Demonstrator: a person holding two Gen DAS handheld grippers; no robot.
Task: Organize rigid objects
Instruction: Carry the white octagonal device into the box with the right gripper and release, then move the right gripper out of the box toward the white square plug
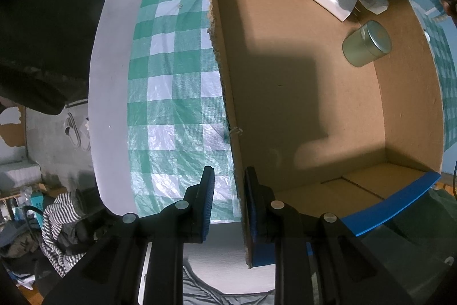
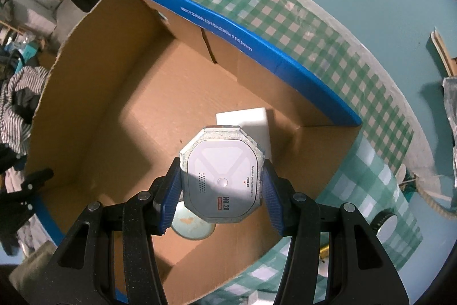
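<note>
Your left gripper (image 1: 228, 199) is clamped shut on the torn side wall of the open brown cardboard box with blue outer faces (image 1: 285, 93), one pad outside and one inside. Your right gripper (image 2: 221, 185) is partly open and pinches the white octagonal flat box printed with "NO.20" (image 2: 221, 176) by its two opposite edges, holding it face up over the inside of the cardboard box. Below it on the box floor lie a white rectangular block (image 2: 251, 119) and a pale green round tin (image 2: 191, 225), near a corner. The cardboard box sits on a green-and-white checked plastic cloth (image 1: 174, 82) spread over the white tabletop (image 1: 110, 93).
</note>
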